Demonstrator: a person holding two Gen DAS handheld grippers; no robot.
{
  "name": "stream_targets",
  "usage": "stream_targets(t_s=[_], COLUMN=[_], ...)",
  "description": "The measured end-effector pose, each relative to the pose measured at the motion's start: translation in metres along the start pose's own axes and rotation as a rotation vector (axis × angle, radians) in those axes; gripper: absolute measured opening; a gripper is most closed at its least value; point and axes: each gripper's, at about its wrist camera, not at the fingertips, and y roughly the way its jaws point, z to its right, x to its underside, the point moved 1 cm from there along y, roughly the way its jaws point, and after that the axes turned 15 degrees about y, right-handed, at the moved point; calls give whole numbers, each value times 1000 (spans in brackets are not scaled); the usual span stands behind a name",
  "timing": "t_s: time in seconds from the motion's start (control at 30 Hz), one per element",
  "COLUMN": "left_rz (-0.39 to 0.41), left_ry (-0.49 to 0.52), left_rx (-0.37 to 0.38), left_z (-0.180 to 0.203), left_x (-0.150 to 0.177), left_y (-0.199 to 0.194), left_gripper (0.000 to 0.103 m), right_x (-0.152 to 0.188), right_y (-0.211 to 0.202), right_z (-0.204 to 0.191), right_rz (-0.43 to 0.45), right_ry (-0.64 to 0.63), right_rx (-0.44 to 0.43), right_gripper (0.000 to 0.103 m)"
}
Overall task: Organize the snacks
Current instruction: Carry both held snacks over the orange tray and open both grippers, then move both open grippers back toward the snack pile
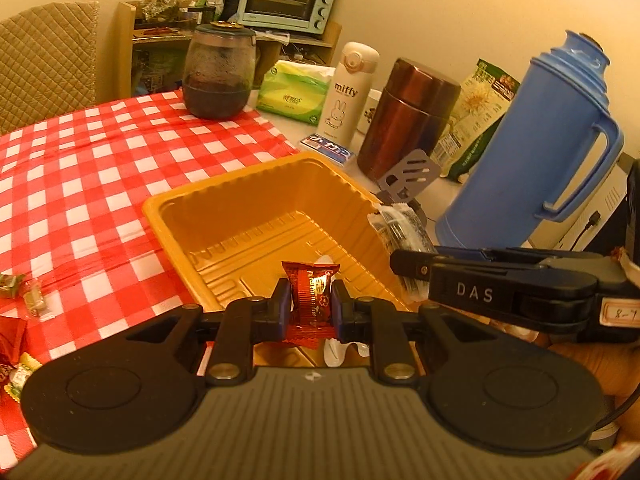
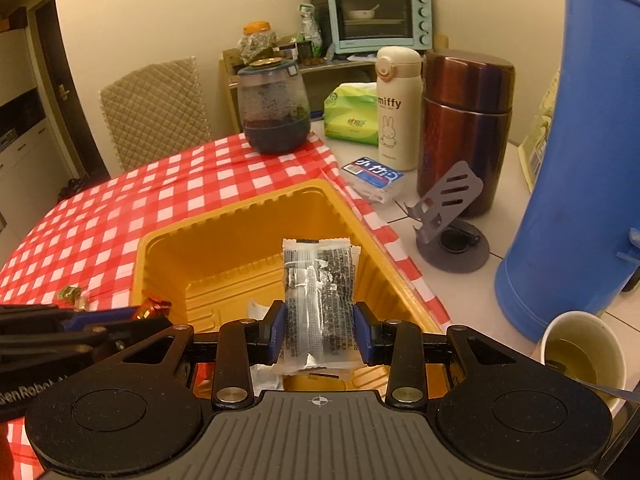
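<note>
The left tongs (image 1: 311,305) are clamped on a red foil candy (image 1: 311,294), held upright over the near edge of the yellow tray (image 1: 224,196). The right tongs (image 2: 319,334), marked "DAS" on the side, are clamped on a clear snack packet (image 2: 318,300) with dense black print, its long axis pointing away over the same tray. Behind the tray, on the surface's far right side, stand a white "miffy" bottle (image 2: 396,108), a brown flask (image 2: 466,120) and a blue thermos (image 2: 580,160). Loose candies (image 1: 24,292) lie on the checked cloth (image 1: 100,152) at the left edge.
</note>
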Motion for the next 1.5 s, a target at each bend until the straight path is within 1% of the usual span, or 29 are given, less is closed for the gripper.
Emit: stream_targets(t_s=[0.1,0.13,0.17,0.27,0.4,0.5,0.93,1.03,1.07,1.1,1.13,1.17,1.5], left_rz=[-5,-6,-9,-8,-18,-25,-25,-27,-28,-28,-28,-29,-31], left_ry=[0,2,4,9,31,28,28,32,30,30,33,38,43], left_rx=[19,19,16,7,-30,-52,-74,-88,-91,-94,-98,-102,-135], left_z=[3,4,4,5,3,-1,-7,-7,-8,-9,-9,-9,-17], left_x=[1,1,1,0,1,2,4,5,5,6,6,6,10], left_y=[4,4,5,5,3,3,-2,-2,-2,-2,-3,-3,-8], left_gripper=[20,26,28,29,29,30,31,34,37,38,39,40,42], right_x=[-1,-1,-1,-1,0,1,3,4,4,4,4,4,3], right_y=[1,1,0,0,0,0,2,6,7,8,7,6,3], right_z=[3,3,3,1,-1,-3,-9,-9,-9,-10,-10,-10,-13], right_rz=[-2,-3,-3,-3,-5,-5,-23,-55,-62,-62,-56,-50,-20], right_ry=[8,10,13,9,7,2,0,15,18,16,16,20,11], right_rx=[0,-1,-4,-11,-18,-26,-52,-92,-90,-82,-79,-79,-76], right_gripper=[37,37,37,37,37,37,37,37,39,46,56,59,59])
